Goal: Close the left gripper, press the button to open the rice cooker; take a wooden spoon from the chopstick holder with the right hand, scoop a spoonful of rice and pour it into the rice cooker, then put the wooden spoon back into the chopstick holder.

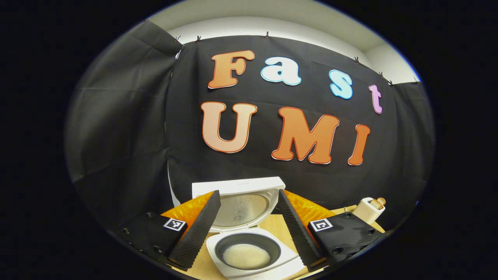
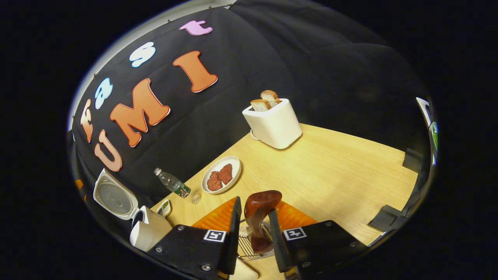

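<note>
- Left gripper (image 1: 249, 221): fingers spread wide, holding nothing, up above the open cooker (image 1: 249, 249).
- Rice (image 1: 246, 256) in the cooker pot, lid (image 1: 241, 206) standing up behind.
- Right gripper (image 2: 255, 229): fingers pinching the spoon (image 2: 260, 214), bowl end pointing up.
- Spoon bottom down in a wire holder (image 2: 249, 245) on the table (image 2: 330, 175).
- One toaster (image 2: 273, 123) with two bread slices.
- One plate (image 2: 221, 175) with two red pieces.
- One bottle (image 2: 173, 183) lying by the cooker.

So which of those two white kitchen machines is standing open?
The rice cooker at the table's left edge: its round lid is flipped up. The toaster by the back wall just has two bread slices sticking out.
</note>
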Motion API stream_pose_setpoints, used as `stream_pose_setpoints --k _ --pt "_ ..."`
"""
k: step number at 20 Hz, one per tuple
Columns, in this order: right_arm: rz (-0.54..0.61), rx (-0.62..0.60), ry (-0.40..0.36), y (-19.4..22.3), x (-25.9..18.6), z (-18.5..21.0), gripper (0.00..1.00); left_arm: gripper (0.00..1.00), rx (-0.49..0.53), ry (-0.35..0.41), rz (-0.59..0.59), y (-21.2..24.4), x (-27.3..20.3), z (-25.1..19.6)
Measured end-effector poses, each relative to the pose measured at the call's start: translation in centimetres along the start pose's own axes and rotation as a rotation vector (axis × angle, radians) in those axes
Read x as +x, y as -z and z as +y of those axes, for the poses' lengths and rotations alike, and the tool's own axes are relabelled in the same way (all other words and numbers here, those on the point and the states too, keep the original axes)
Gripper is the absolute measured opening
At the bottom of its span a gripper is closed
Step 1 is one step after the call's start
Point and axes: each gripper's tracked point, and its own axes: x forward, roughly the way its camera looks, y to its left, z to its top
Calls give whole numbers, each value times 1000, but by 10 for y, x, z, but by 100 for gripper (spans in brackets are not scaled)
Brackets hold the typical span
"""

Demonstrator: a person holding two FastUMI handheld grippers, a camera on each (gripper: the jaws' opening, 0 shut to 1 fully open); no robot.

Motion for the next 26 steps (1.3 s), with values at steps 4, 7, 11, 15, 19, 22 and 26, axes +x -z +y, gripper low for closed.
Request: stream_pose_setpoints --k 4,7,11,15,19,22,26 --pt "0 -31 66 -1 -10 -19 92 100 12 -26 -21 -22 25 6" --pt "-9 -47 78 -7 -22 -18 95 100 3 -42 -14 -34 54 12" --pt "-29 -60 99 -18 -39 -22 95 100 -21 -31 13 -44 102 13" --pt "-47 -64 127 -30 -56 -33 95 100 -11 -32 109 -28 150 15" --pt "-67 -71 164 -42 -72 -46 95 99 -10 -56 200 4 184 27" --pt "-94 -91 196 -55 -80 -54 95 100 -39 -67 276 30 190 31" --pt "-132 -127 211 -78 -89 -47 95 99 -1 -56 271 33 186 26"
